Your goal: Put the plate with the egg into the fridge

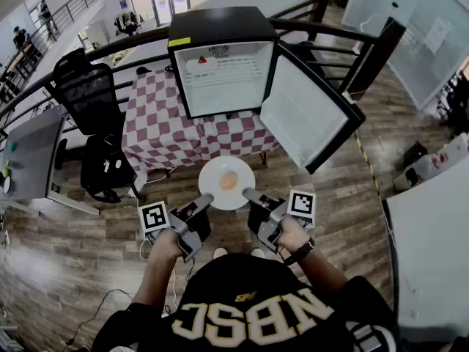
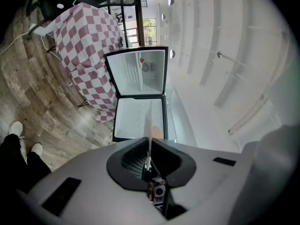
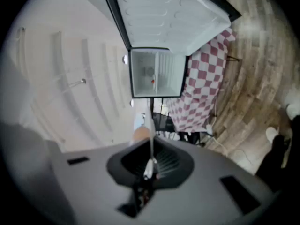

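A white plate (image 1: 215, 190) carrying a brown egg (image 1: 229, 180) hangs level above the wooden floor, in front of the small black fridge (image 1: 223, 75). The fridge stands on the checked table with its door (image 1: 308, 112) swung open to the right. My left gripper (image 1: 207, 199) is shut on the plate's left rim and my right gripper (image 1: 248, 193) is shut on its right rim. The left gripper view has the plate (image 2: 149, 135) edge-on in the left gripper (image 2: 149, 161), with the egg (image 2: 157, 133) behind it. The right gripper (image 3: 151, 161) likewise pinches the plate (image 3: 151, 128) beside the egg (image 3: 139, 134).
The fridge's white inside (image 1: 227, 79) holds a small red item at the top left. A red-checked tablecloth (image 1: 157, 127) hangs to the floor. A black office chair (image 1: 91, 101) and a grey desk (image 1: 29, 160) stand left, a white counter (image 1: 432, 248) right, a railing (image 1: 330, 31) behind.
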